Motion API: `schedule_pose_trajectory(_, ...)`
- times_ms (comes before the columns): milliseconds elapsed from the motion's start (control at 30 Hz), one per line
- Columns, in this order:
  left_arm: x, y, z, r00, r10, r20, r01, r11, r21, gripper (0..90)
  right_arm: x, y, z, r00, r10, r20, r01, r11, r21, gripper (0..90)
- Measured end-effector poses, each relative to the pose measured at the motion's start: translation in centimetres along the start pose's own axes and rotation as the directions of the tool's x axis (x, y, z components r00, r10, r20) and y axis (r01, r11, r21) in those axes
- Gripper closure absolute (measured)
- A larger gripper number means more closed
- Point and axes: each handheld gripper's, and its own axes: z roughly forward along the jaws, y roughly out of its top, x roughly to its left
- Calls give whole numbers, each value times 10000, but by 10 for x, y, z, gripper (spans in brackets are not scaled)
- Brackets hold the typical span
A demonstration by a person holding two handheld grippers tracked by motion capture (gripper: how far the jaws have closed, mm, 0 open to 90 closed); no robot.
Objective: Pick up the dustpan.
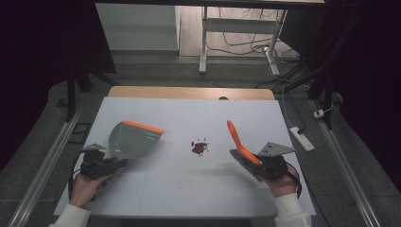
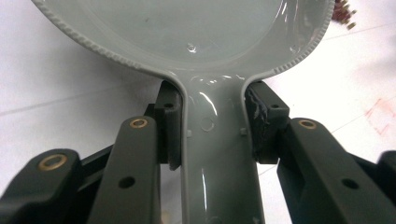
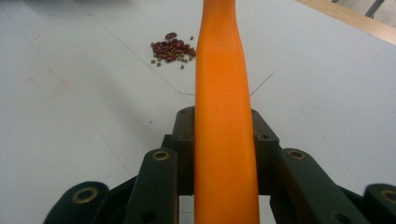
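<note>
Two tools are held: the left gripper [image 1: 113, 163] squeezes one grey plastic dustpan [image 1: 132, 140], the right gripper [image 1: 255, 163] squeezes one orange-handled brush [image 1: 239, 142]. One small pile of red beans [image 1: 199, 147] lies between them.

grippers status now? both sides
Left gripper: shut on the grey dustpan handle.
Right gripper: shut on the orange brush handle.

**Left hand-held gripper clamping dustpan handle**

Left hand-held gripper [image 2: 212, 128] is gripping the grey dustpan [image 2: 187, 32] by its handle, pads pressing both sides. Pan is lying over the white table [image 2: 56, 93]. Small beans [image 2: 343, 11] are showing at upper right.
</note>
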Motion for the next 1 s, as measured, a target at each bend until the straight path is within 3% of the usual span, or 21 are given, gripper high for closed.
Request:
schedule_pose_trajectory(267,4,3,-1,9998,136,153,-132,9995,-284,616,0,2,0,10000,62,45,-61,9999,-98,698)
schedule_pose_trajectory(567,-2,4,-4,9961,783,397,-763,9958,-516,616,1,5,-2,9999,-16,152,19,9998,-203,698)
schedule_pose_trajectory(900,-12,5,-11,9857,1483,804,-1420,9867,-797,616,1,4,-2,9999,-72,77,74,9997,-224,698)
schedule_pose_trajectory(1000,-16,7,-13,9795,1774,952,-1690,9815,-900,616,2,5,-3,9999,-131,73,133,9995,-289,698)
